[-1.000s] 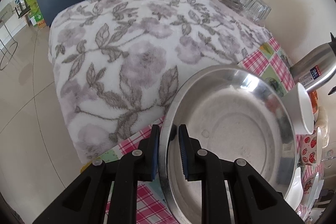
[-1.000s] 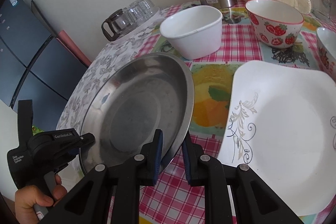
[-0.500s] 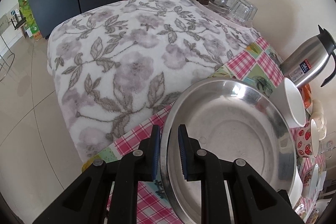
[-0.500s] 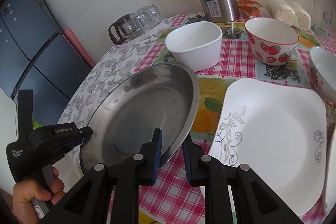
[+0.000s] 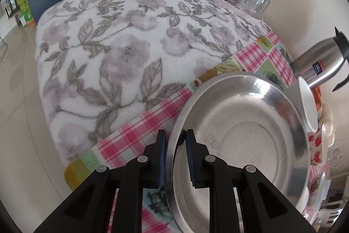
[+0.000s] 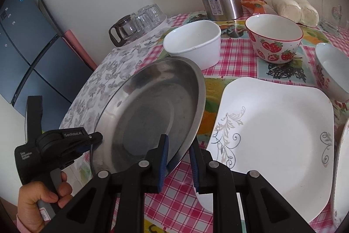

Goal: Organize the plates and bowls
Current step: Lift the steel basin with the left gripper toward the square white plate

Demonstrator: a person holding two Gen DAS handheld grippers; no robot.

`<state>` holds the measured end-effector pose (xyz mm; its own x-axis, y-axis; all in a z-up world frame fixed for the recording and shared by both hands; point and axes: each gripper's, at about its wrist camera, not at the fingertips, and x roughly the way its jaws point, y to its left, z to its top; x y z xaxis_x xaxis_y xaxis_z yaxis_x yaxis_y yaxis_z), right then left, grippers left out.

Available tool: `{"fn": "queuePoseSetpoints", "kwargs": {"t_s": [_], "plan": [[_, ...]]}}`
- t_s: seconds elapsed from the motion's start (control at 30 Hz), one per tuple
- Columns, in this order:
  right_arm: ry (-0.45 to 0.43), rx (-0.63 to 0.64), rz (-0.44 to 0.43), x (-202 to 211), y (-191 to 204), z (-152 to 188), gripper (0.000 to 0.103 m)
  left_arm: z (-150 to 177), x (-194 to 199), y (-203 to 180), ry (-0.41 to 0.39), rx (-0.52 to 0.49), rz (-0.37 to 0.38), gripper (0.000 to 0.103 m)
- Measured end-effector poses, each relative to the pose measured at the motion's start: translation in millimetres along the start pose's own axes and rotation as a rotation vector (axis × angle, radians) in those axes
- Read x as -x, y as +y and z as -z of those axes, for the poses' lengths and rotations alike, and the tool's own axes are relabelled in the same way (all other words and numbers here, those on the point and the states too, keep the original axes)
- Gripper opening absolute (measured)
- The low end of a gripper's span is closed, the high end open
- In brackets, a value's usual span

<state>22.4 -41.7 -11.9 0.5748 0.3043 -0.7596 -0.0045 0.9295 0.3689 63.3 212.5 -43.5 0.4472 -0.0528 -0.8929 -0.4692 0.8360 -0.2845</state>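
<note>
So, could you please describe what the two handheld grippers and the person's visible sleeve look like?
Both grippers, left gripper and right gripper, are matte black plastic with silver pivot rivets and ribbed blue pads. The left one's body bears white lettering and a grey handle. A pink sleeve shows at the wrist.

Two matte black handheld grippers, left gripper (image 5: 175, 152) and right gripper (image 6: 178, 155), each with angular triangular cut-outs, silver round rivets along the linkage and ribbed blue pads on the fingertips (image 6: 164, 154). Lower left of the right wrist frame: blocky black housing lettered white, grey handle, pink sleeve (image 6: 20, 224) cuff.
</note>
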Motion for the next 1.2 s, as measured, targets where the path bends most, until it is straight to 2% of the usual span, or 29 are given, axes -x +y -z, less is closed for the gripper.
{"fn": "queuePoseSetpoints", "kwargs": {"t_s": [0.27,0.5,0.63,0.87,1.2], "plan": [[0.017,-0.039,0.007,-8.4,-10.8,1.2,0.020,-12.6,-11.5,4.0,-0.036,-0.005,0.059,0.022],[0.035,-0.036,0.002,-18.0,-7.9,2.3,0.020,-15.7,-15.4,-5.6,-0.053,-0.083,0.018,0.022],[0.060,-0.082,-0.044,-23.9,-12.7,4.5,0.020,-14.5,-13.5,-2.2,-0.049,-0.084,0.029,0.020],[0.029,-0.062,-0.051,-14.6,-5.9,3.0,0.021,-11.5,3.7,-3.4,-0.086,-0.106,0.039,0.015],[-0.021,-0.091,-0.115,7.3,0.7,-6.1,0.021,-14.6,30.1,1.3,-0.141,-0.067,0.068,0.011]]}}
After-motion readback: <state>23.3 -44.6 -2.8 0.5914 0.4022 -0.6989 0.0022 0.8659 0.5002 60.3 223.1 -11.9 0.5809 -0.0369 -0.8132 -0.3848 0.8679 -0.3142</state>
